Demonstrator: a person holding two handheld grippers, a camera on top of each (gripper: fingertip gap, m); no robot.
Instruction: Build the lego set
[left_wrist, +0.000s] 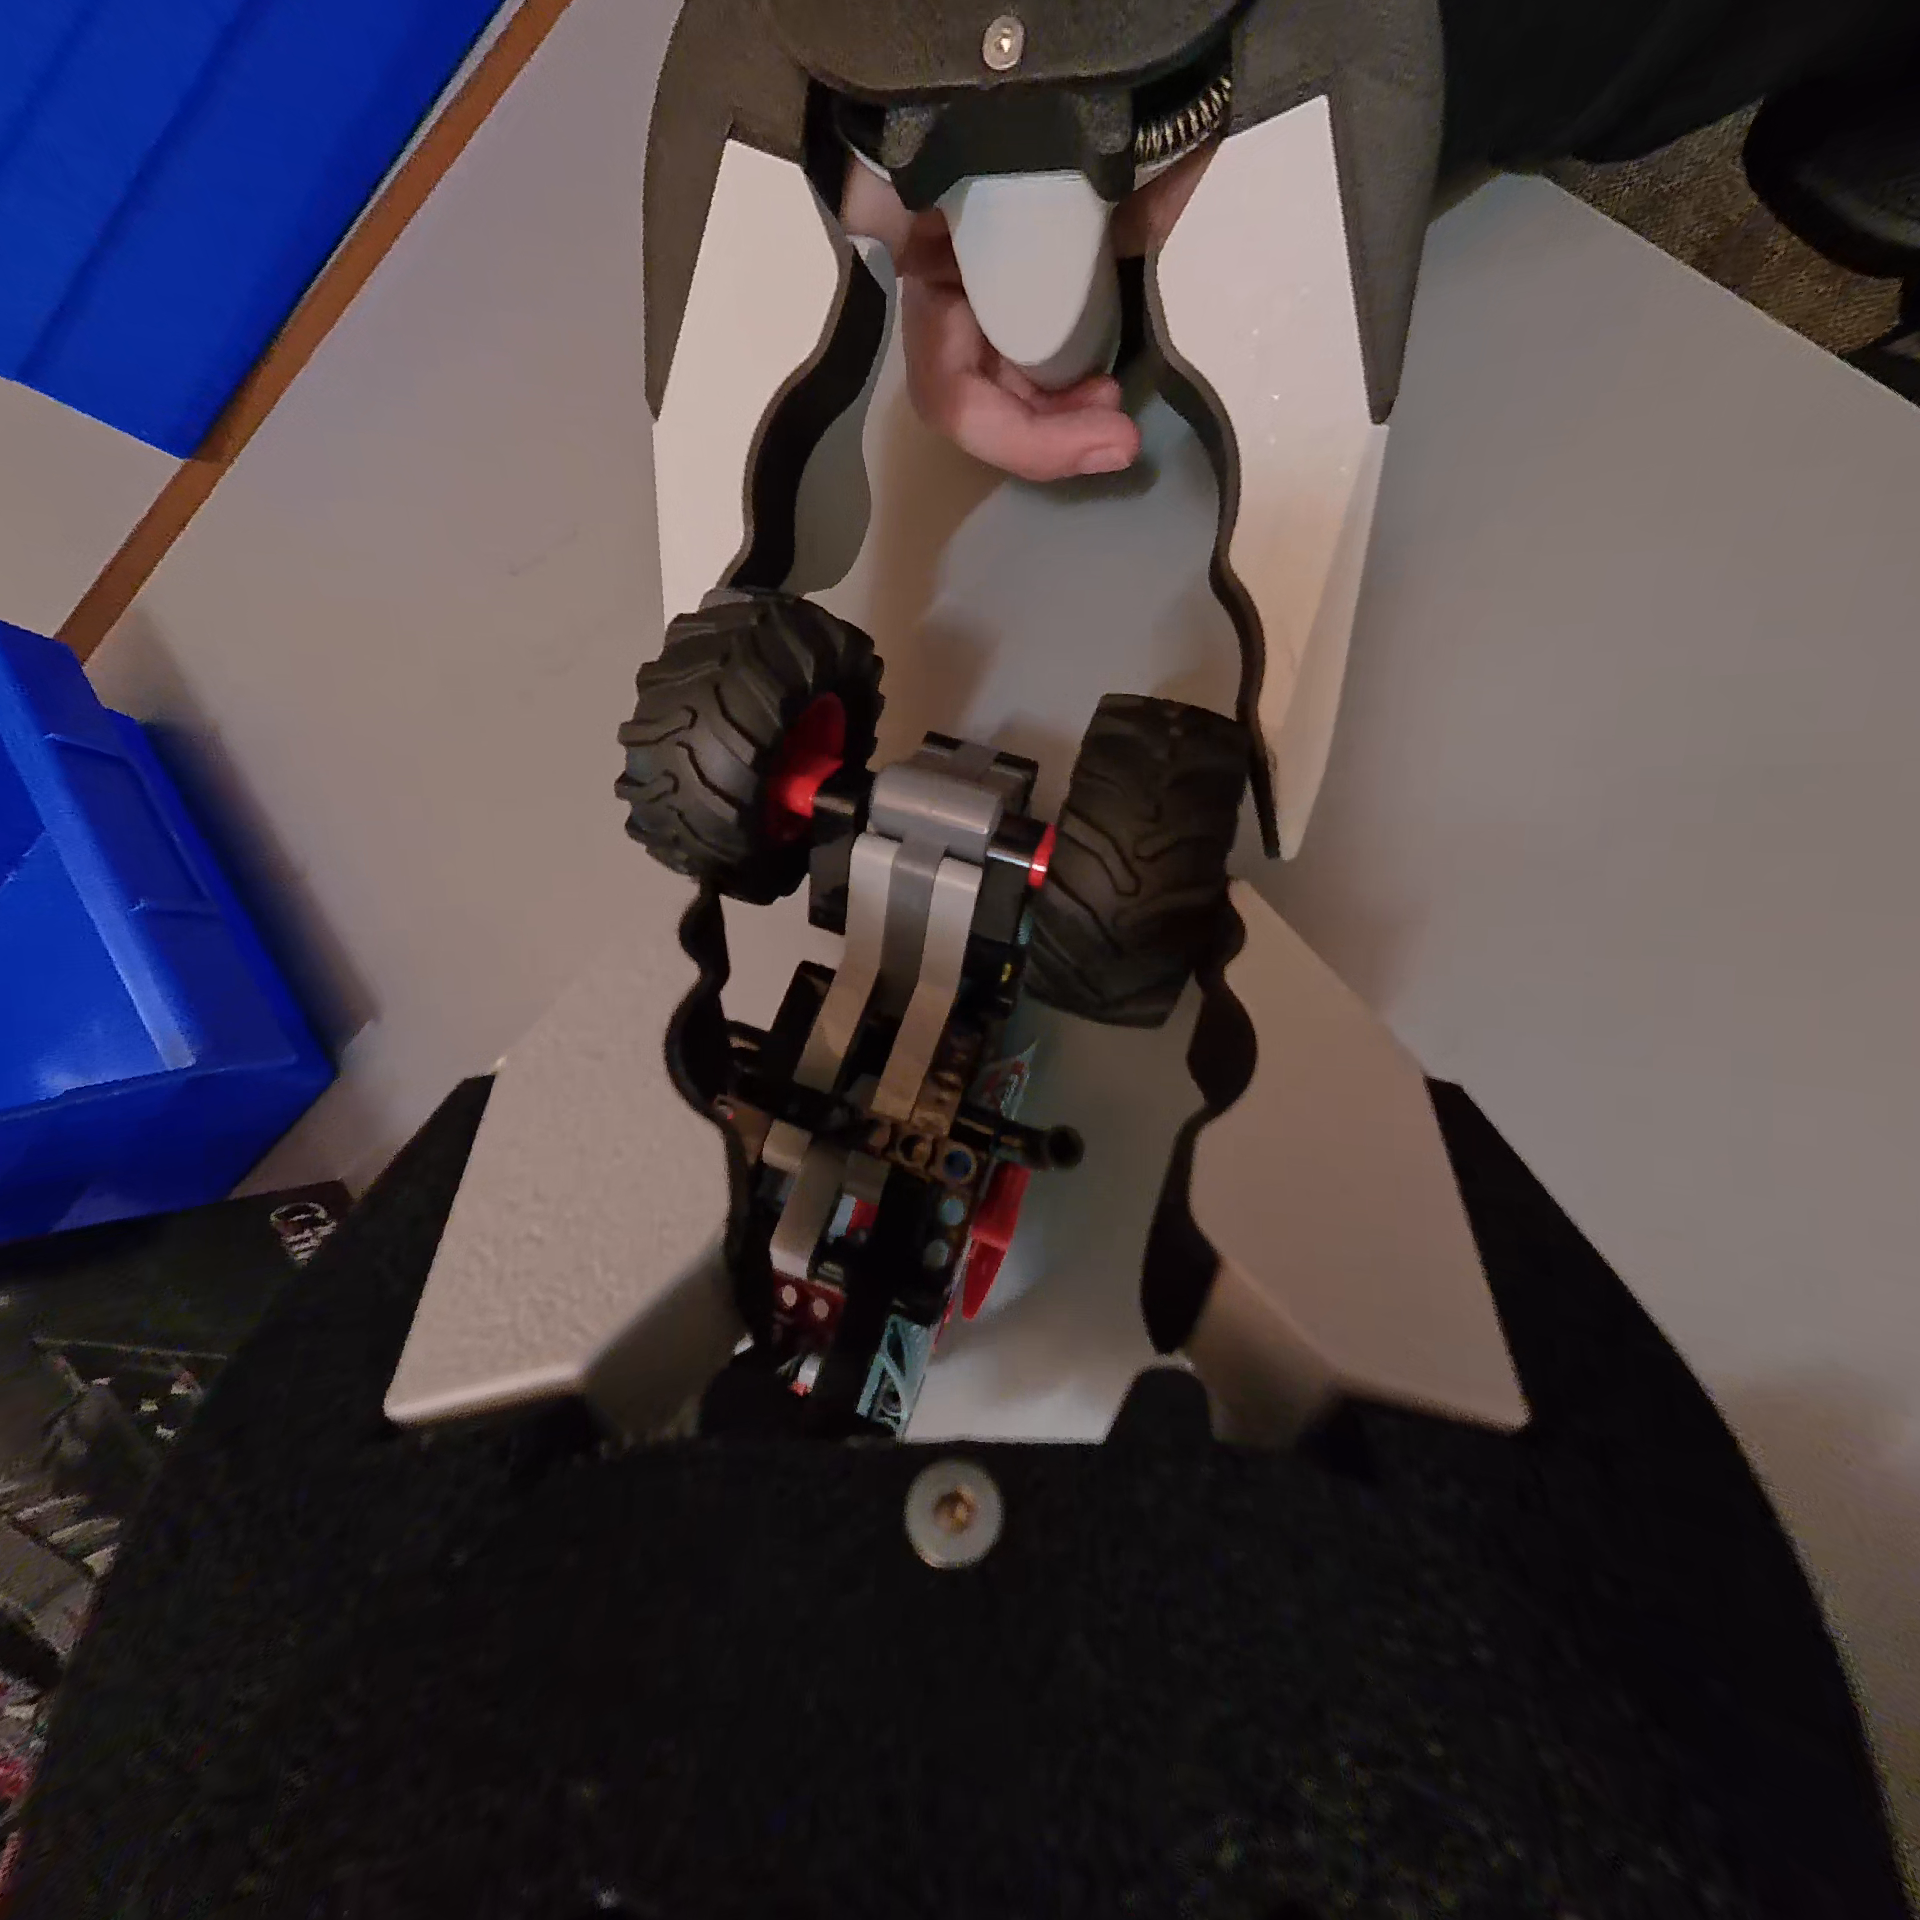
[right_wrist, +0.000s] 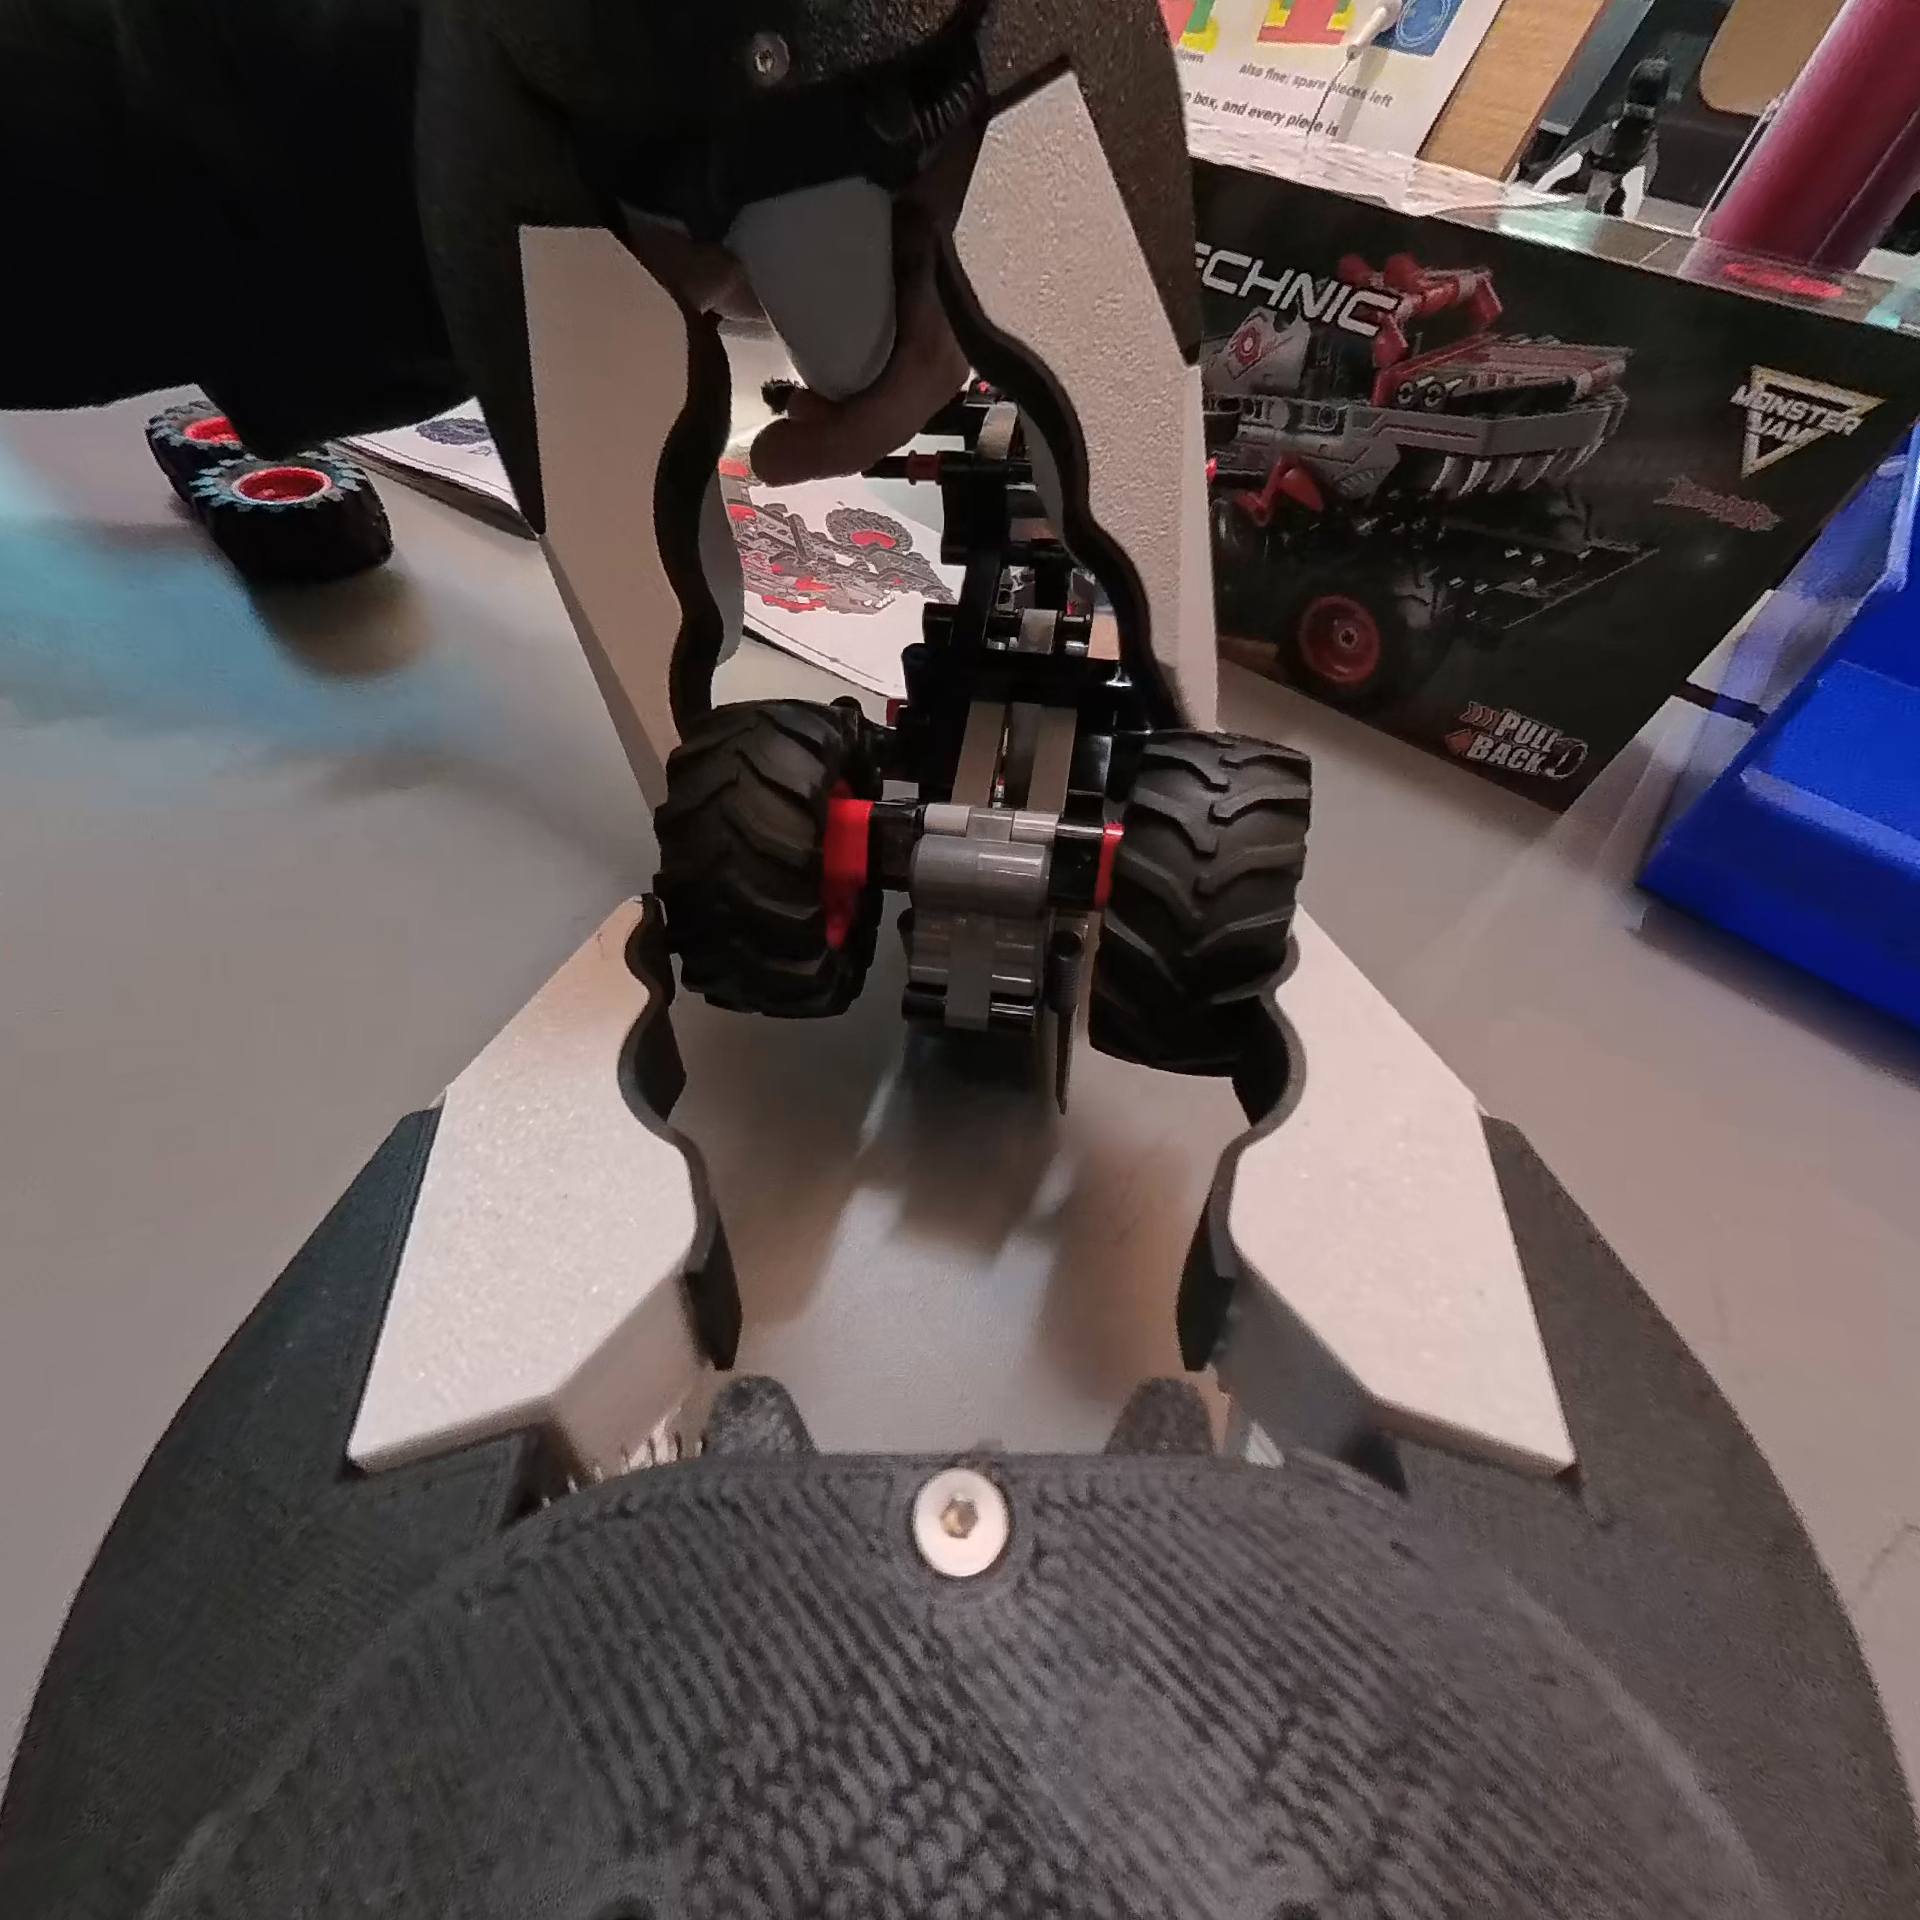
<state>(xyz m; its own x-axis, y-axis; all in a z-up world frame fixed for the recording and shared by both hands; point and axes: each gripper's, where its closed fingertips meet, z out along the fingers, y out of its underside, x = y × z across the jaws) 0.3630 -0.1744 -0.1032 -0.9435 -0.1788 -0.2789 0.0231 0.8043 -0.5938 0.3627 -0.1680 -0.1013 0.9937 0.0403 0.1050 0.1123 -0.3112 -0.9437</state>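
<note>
The two claws face each other over the grey counter (right_wrist: 260, 935). The left claw (left_wrist: 956, 997) clamps the truck frame (left_wrist: 914, 1039); the right claw (right_wrist: 961, 925) seems clamped on its two tyres. Two spare wheels (right_wrist: 275, 499) lie far left, the box (right_wrist: 1507, 468) beyond.

The left black-and-grey two-finger gripper (left_wrist: 961, 1049) reaches toward twelve o'clock, fingers spread. Facing it from twelve o'clock, the right black-and-grey two-finger gripper (right_wrist: 961, 997) is likewise spread, a bare hand (left_wrist: 1013, 400) on its trigger.
</note>
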